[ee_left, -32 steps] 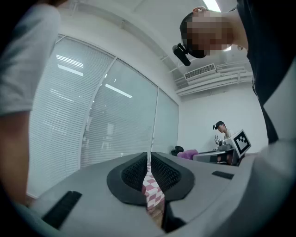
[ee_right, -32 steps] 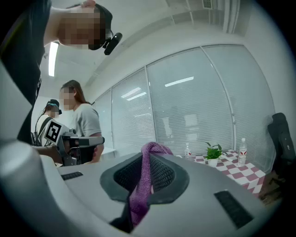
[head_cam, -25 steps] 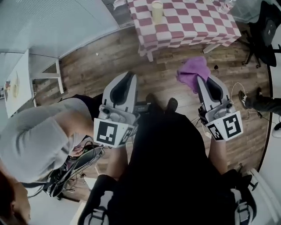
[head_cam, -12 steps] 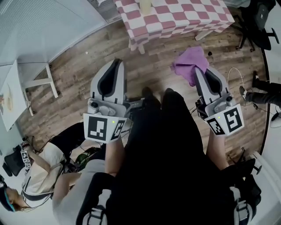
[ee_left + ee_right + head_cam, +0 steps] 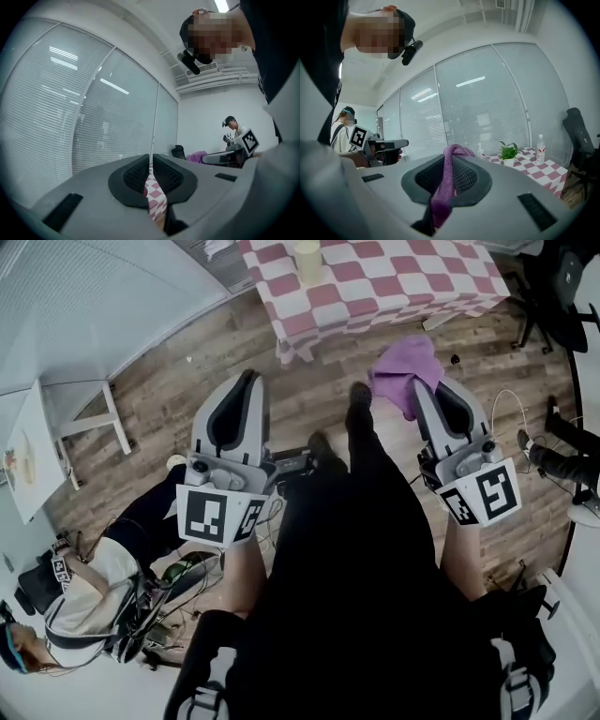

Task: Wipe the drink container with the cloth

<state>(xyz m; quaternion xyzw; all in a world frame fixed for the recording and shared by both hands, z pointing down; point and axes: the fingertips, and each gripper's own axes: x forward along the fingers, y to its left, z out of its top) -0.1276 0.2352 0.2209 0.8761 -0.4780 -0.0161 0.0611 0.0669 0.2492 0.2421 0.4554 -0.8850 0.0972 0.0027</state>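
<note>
A cream-coloured drink cup (image 5: 307, 259) stands on the pink-and-white checked table (image 5: 375, 282) at the top of the head view, well ahead of both grippers. The purple cloth (image 5: 405, 371) hangs bunched from the tip of my right gripper (image 5: 424, 395). In the right gripper view that gripper (image 5: 449, 159) is shut on the cloth (image 5: 445, 187), a strand of which runs down between the pads. My left gripper (image 5: 246, 381) is held level over the wood floor. It (image 5: 151, 161) is shut with nothing in it, and the checked table (image 5: 154, 199) shows through the slit.
A person (image 5: 84, 587) sits on the floor at lower left among cables. A white side table (image 5: 28, 456) is at far left and a black office chair (image 5: 562, 287) at top right. A potted plant (image 5: 508, 152) and a water bottle (image 5: 541, 143) stand on the table.
Both grippers have moved on toward the table together, cloth still in the right one. One foot has stepped forward, and the seated person has slid to the lower left of the view.
</note>
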